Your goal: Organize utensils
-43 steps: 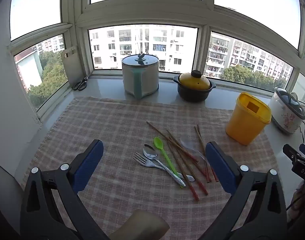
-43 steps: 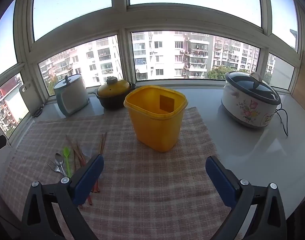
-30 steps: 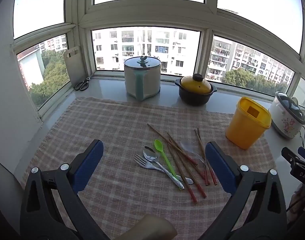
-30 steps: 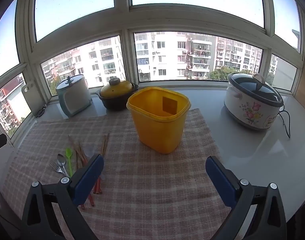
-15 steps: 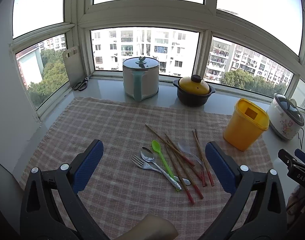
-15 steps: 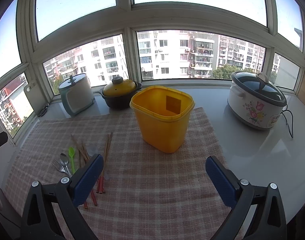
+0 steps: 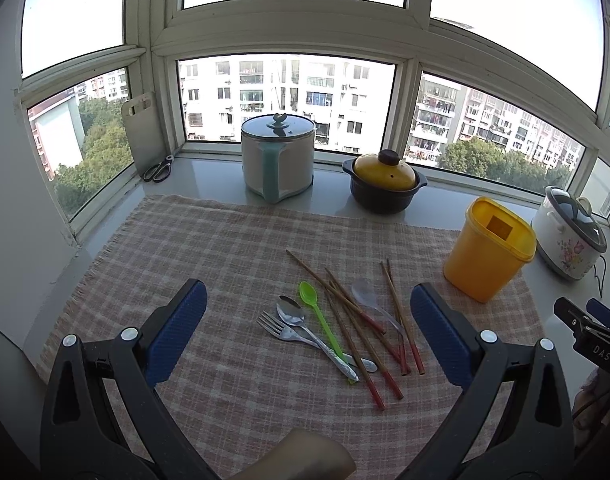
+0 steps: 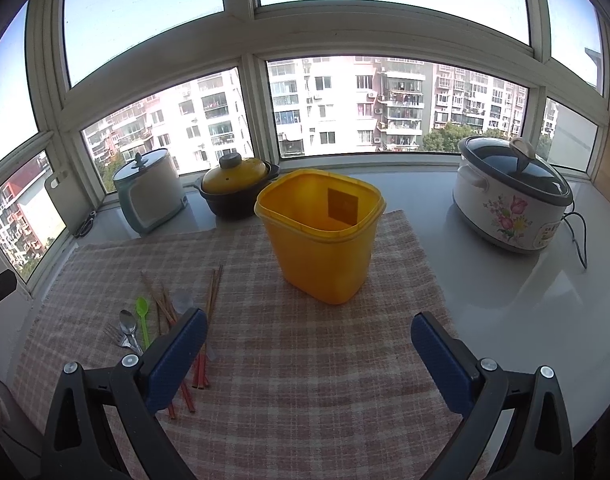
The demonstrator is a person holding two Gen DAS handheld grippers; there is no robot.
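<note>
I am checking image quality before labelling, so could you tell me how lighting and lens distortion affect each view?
Left wrist view: strong daylight blows the upper window panes to white, the frame bows under the fisheye, and the chopsticks stay sharp. Right wrist view: the sky keeps its blue, the yellow container is evenly lit, and the white counter carries a soft sheen; the corners go dark.

Bright window backlight, fisheye-warped edges
</note>
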